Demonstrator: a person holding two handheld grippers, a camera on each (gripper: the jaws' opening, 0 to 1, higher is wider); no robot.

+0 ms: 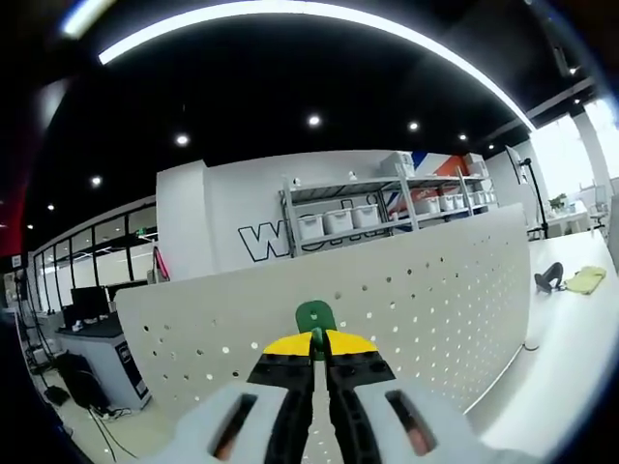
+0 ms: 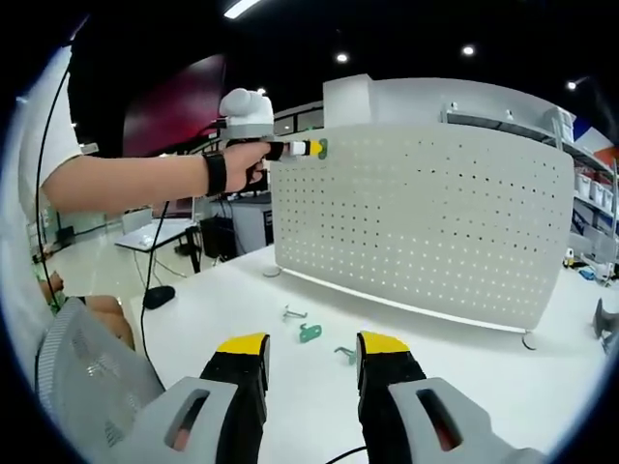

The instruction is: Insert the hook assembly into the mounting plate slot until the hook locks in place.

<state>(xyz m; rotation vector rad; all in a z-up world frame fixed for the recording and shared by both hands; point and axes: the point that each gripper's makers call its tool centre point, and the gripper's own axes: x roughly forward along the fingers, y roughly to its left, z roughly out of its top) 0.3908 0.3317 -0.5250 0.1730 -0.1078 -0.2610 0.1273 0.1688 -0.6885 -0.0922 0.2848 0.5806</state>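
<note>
Your left gripper (image 1: pixel 319 340) is clamped on the green hook (image 1: pixel 315 316), jaws together with the hook poking out past the yellow tips, pressed up at the white pegboard (image 1: pixel 406 290) near its top edge. In the right gripper view the same left gripper (image 2: pixel 311 148) sits at the board's upper left corner, hook (image 2: pixel 320 148) at or touching the pegboard (image 2: pixel 435 213); can't tell if the prongs are in the holes yet. To seat it well: keep the hook square to the board, line the prongs up with a hole pair, push straight in, then drop down until it locks; don't let go before it holds by itself. Your right gripper (image 2: pixel 310 350) is released, jaws wide apart, holding nothing, hovering low over the white table (image 2: pixel 242 290). Spare parts lie just ahead of it: a green hook piece (image 2: pixel 309 333) and two grey metal hooks (image 2: pixel 294 312) (image 2: pixel 345 352), well apart from the board.
</note>
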